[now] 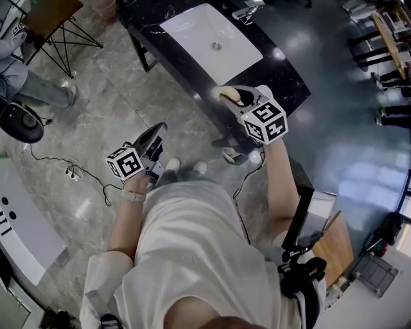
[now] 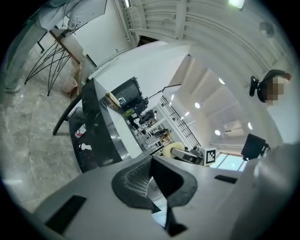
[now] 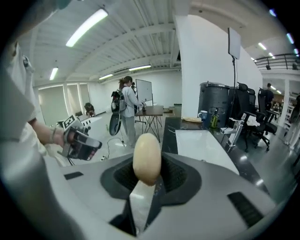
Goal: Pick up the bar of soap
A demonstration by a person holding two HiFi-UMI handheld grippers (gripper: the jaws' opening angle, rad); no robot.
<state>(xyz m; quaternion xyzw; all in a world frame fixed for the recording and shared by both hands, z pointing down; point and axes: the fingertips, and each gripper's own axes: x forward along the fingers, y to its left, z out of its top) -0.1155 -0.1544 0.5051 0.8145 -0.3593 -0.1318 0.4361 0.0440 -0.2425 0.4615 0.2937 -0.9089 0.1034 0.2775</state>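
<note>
A cream, egg-shaped bar of soap (image 3: pixel 147 157) stands upright between the jaws of my right gripper (image 3: pixel 148 171), which is shut on it. In the head view the soap (image 1: pixel 230 97) shows at the tip of the right gripper (image 1: pixel 236 96), lifted over the near edge of the black counter (image 1: pixel 286 74). The counter holds a white basin (image 1: pixel 199 35). My left gripper (image 1: pixel 156 133) hangs lower at the left over the floor. Its jaws are shut and hold nothing (image 2: pixel 152 172).
A faucet (image 1: pixel 247 11) stands at the basin's far side. A person (image 1: pixel 29 87) and a wire-legged table (image 1: pixel 64 42) are at the left, with cables (image 1: pixel 70 172) on the floor. Another person (image 3: pixel 126 110) and a dark bin (image 3: pixel 213 110) appear in the right gripper view.
</note>
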